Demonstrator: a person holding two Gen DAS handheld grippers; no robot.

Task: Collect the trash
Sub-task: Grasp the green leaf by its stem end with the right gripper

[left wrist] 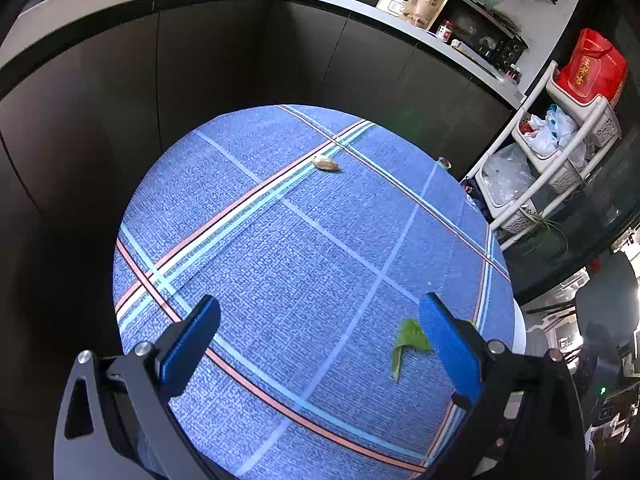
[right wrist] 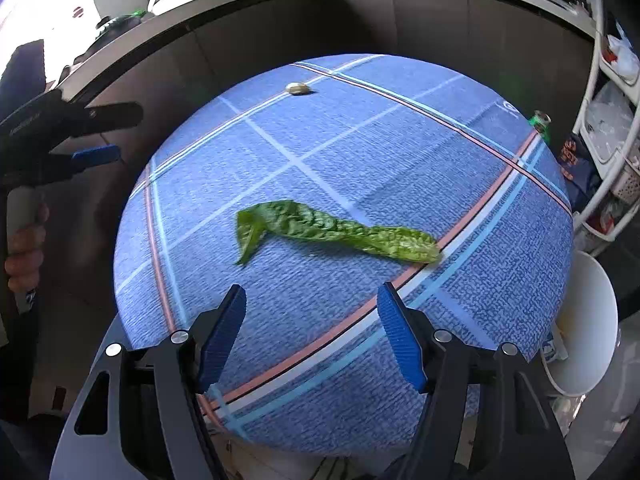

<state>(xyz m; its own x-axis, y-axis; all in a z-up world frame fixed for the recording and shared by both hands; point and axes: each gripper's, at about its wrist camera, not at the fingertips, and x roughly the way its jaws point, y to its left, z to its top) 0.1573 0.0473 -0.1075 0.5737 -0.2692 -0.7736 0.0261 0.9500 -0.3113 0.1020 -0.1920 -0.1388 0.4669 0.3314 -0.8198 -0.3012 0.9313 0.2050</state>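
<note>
A green lettuce leaf (right wrist: 336, 232) lies on the round table with the blue plaid cloth (right wrist: 440, 160). My right gripper (right wrist: 312, 300) is open and empty, just short of the leaf. In the left wrist view the leaf (left wrist: 408, 340) lies beside the right finger of my open, empty left gripper (left wrist: 320, 308). A small tan nut shell (left wrist: 326, 163) lies at the far side of the cloth, also in the right wrist view (right wrist: 298, 88). A white bin (right wrist: 588, 328) stands beside the table at the right. My left gripper (right wrist: 104, 132) also shows at the far left.
A small cup-like piece (right wrist: 540, 118) sits at the table's far right edge. A dark counter (left wrist: 240, 48) curves behind the table. A white rack with bags (left wrist: 552, 152) stands at the right.
</note>
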